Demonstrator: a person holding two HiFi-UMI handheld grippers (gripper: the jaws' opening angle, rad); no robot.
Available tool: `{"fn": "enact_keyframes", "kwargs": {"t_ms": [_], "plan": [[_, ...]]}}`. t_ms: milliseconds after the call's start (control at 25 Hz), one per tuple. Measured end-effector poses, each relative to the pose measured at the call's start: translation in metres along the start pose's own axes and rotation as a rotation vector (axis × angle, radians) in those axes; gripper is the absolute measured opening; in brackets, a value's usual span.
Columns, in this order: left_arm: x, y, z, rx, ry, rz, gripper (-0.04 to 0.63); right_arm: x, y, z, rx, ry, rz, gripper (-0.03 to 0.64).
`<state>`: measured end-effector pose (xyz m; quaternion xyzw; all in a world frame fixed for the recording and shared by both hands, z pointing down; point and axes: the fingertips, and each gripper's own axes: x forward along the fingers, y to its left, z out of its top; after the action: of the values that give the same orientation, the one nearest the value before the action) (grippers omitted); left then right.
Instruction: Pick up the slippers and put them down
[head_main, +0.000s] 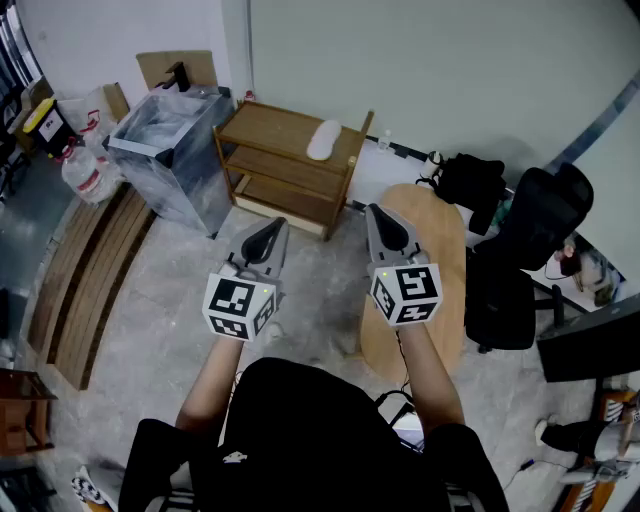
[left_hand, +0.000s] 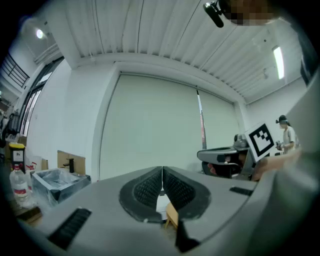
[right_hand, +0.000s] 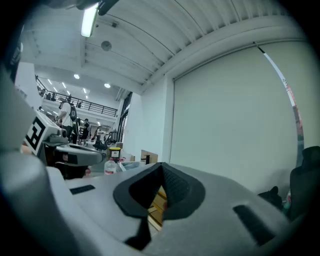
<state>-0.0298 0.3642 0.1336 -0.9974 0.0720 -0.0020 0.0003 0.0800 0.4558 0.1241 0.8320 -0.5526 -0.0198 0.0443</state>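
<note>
One white slipper lies on the top board of a low wooden shelf against the far wall. I see only this one slipper. Both grippers are held level side by side over the floor, pointing at the shelf and well short of it. My left gripper is shut, its ribbed pads meeting with nothing between them. My right gripper also looks shut and empty, its jaws meeting at the tip. Each gripper view shows the other gripper off to its side.
A grey plastic-wrapped bin stands left of the shelf, with water bottles beyond it. Wooden planks lie on the floor at left. A round wooden table, a black bag and a black office chair stand at right.
</note>
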Motion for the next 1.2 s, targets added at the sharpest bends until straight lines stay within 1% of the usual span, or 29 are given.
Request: {"fn": "enact_keyframes", "kwargs": {"t_ms": [160,240,360,520,720,1000,1200], "plan": [[0.003,-0.007,-0.003,0.043,0.014,0.007,0.006,-0.003,-0.005,-0.006,0.017,0.008,0.000,-0.012],[0.005,-0.009,-0.004,0.050,0.018,0.005,0.006,-0.003,-0.008,-0.007,0.027,0.006,-0.006,-0.012],[0.008,-0.011,-0.005,0.042,0.022,0.005,0.006,-0.003,-0.012,-0.008,0.043,-0.004,-0.008,-0.012],[0.017,-0.011,-0.007,0.044,0.026,0.007,0.006,-0.001,-0.020,-0.012,0.038,-0.001,-0.014,-0.012],[0.030,-0.004,-0.013,0.027,0.029,0.013,0.006,0.010,-0.026,-0.021,0.029,0.010,-0.005,-0.012],[0.067,0.013,-0.024,-0.001,0.059,0.015,0.006,0.040,-0.049,-0.027,0.018,0.020,-0.006,-0.012],[0.099,0.030,-0.026,-0.007,0.061,0.015,0.006,0.069,-0.069,-0.030,0.016,0.028,-0.009,-0.012]]}}
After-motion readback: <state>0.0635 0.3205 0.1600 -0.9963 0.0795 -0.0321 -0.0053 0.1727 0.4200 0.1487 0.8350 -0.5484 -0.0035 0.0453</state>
